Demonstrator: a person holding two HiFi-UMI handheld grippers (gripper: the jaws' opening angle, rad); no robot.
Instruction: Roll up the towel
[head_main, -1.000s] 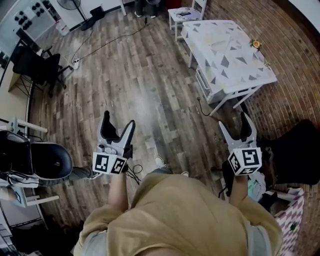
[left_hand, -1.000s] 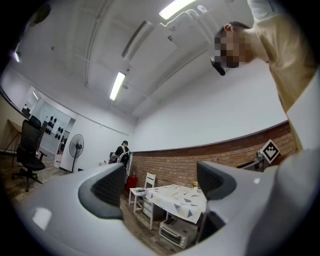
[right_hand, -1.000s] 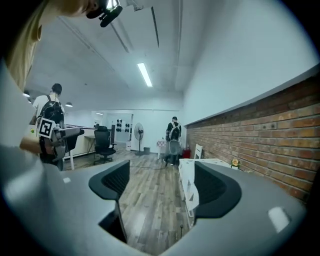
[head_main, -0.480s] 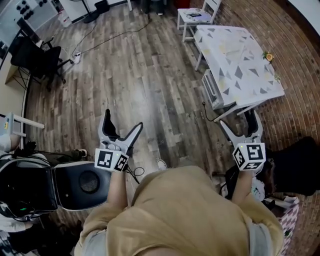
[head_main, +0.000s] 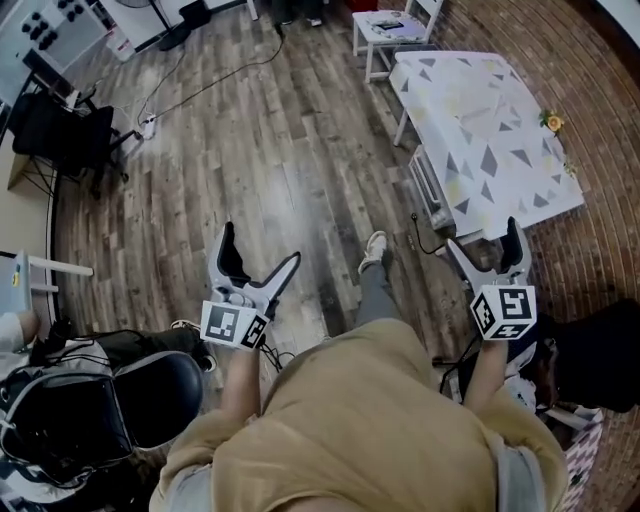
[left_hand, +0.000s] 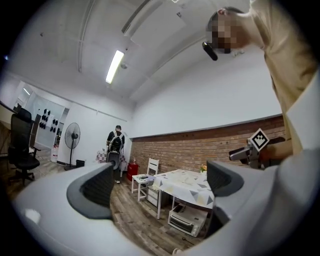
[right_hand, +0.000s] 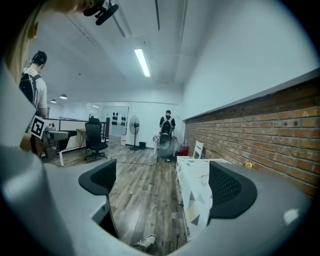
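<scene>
You hold both grippers level in front of your tan shirt (head_main: 350, 430), well apart from each other. Left gripper (head_main: 262, 245): the jaws have just been opening and now stand spread wide, with nothing between the pads, only room beyond. Right gripper (head_main: 482, 235): the jaws have likewise just been opening, are wide apart and hold nothing. One shoe (head_main: 373, 247) is out ahead of you on the wood floor (head_main: 290, 150), between the two grippers. Ahead of the right gripper stands the counter (head_main: 480, 120), draped in a pale cloth with grey triangles. A small oven (left_hand: 187, 220) sits on the floor under it. A white chair (head_main: 395, 25) stands at its far end, by the brick wall (head_main: 590, 80). Farther off are a person (left_hand: 116, 142) wearing a backpack and a standing fan (left_hand: 72, 132). Towel: no view shows it clearly, so you cannot tell where it lies.
</scene>
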